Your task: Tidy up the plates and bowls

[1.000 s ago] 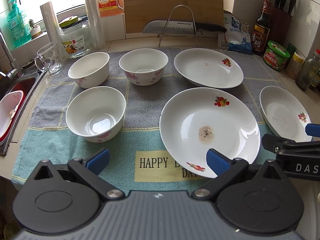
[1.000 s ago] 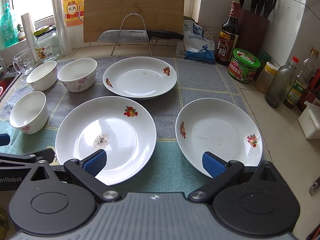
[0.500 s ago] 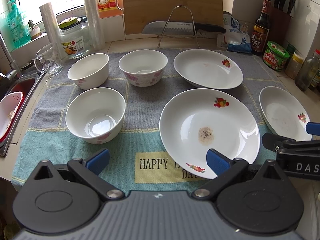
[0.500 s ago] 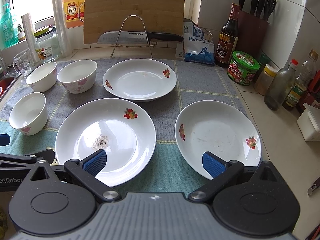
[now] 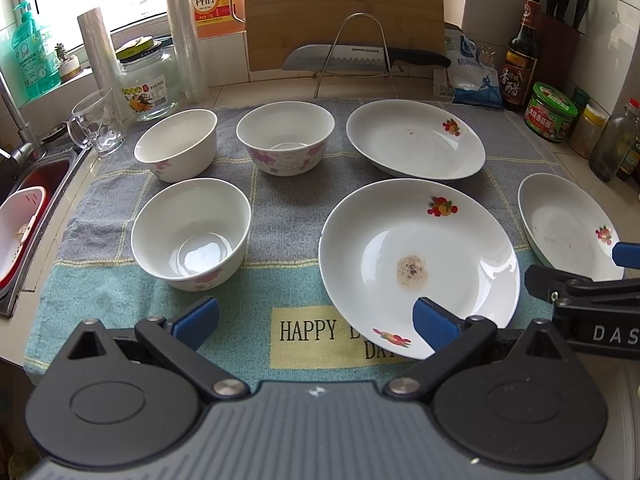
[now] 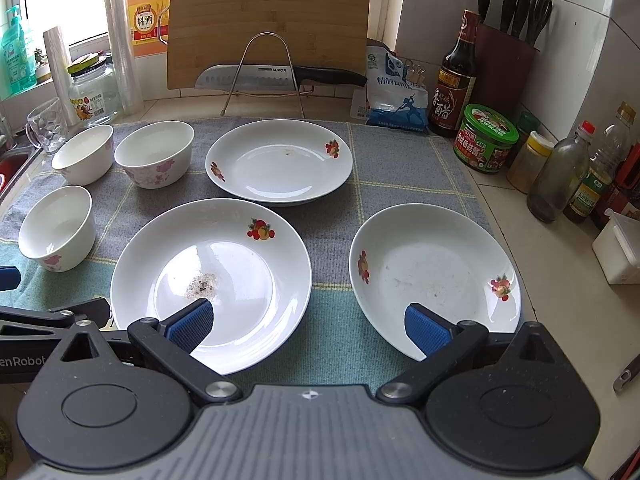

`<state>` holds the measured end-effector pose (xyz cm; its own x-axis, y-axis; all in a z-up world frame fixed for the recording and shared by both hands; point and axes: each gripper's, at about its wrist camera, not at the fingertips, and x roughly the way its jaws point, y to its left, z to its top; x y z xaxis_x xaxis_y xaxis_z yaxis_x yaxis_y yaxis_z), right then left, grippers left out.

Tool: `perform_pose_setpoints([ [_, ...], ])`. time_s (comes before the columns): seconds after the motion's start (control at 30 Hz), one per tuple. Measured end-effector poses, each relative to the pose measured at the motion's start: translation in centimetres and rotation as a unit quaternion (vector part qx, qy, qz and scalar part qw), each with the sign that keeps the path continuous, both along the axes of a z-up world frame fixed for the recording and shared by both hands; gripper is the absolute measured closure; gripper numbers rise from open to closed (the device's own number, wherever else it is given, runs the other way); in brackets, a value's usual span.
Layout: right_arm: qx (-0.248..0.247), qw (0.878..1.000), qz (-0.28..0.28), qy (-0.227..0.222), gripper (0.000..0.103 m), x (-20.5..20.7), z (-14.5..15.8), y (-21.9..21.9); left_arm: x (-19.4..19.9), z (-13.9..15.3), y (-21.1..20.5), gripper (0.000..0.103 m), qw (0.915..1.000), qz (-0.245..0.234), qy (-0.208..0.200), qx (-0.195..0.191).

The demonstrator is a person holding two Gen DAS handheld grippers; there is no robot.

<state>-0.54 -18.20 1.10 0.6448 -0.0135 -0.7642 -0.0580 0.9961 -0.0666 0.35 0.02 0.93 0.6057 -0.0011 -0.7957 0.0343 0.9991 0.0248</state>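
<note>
Three white bowls stand on the towel point(image 5: 288, 208): a near one point(image 5: 191, 232), a far left one point(image 5: 176, 150) and a flowered one point(image 5: 285, 143). Three white plates with fruit prints lie to their right: a big soiled plate point(image 5: 416, 264), a far plate point(image 5: 414, 145) and a right plate point(image 6: 434, 276). My left gripper point(image 5: 314, 318) is open low over the towel's front, its right finger over the big plate's rim. My right gripper point(image 6: 308, 324) is open too, spanning the gap between the big plate point(image 6: 212, 280) and the right plate.
A sink point(image 5: 28, 200) with a red-and-white basket lies at the left. Along the back stand a glass mug point(image 5: 98, 124), a jar point(image 5: 148, 80), a cutting board point(image 5: 344, 12) and a knife on a wire rack point(image 5: 360, 60). Bottles and jars point(image 6: 556, 160) crowd the right counter.
Both views have crept slightly forward and down toward the dishes. The dishes lie where they were and both grippers stay open.
</note>
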Motion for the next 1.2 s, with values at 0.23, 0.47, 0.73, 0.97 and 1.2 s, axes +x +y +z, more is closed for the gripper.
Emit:
perform_pose_setpoints([
  [0.23,-0.001,1.0,-0.001,-0.003,0.0,-0.03,0.13,-0.02,0.07,-0.05,0.04,0.001,1.0,-0.002,-0.003,-0.001],
  [0.47,-0.001,1.0,0.0,-0.003,0.0,-0.05,0.2,-0.05,-0.09,-0.06,0.02,0.001,1.0,-0.005,-0.008,0.003],
  [0.73,-0.003,1.0,-0.001,-0.009,0.0,-0.25,0.27,0.1,-0.24,0.02,0.18,0.001,0.9999,-0.006,-0.012,0.003],
  [0.97,-0.005,1.0,-0.002,-0.014,0.0,-0.36,0.32,0.33,-0.01,-0.02,0.48,0.001,0.9999,-0.007,-0.007,-0.007],
  [1.2,-0.006,1.0,-0.006,-0.022,0.0,-0.51,0.5,0.56,0.13,0.12,0.73,0.001,0.9997,-0.017,-0.014,-0.011],
])
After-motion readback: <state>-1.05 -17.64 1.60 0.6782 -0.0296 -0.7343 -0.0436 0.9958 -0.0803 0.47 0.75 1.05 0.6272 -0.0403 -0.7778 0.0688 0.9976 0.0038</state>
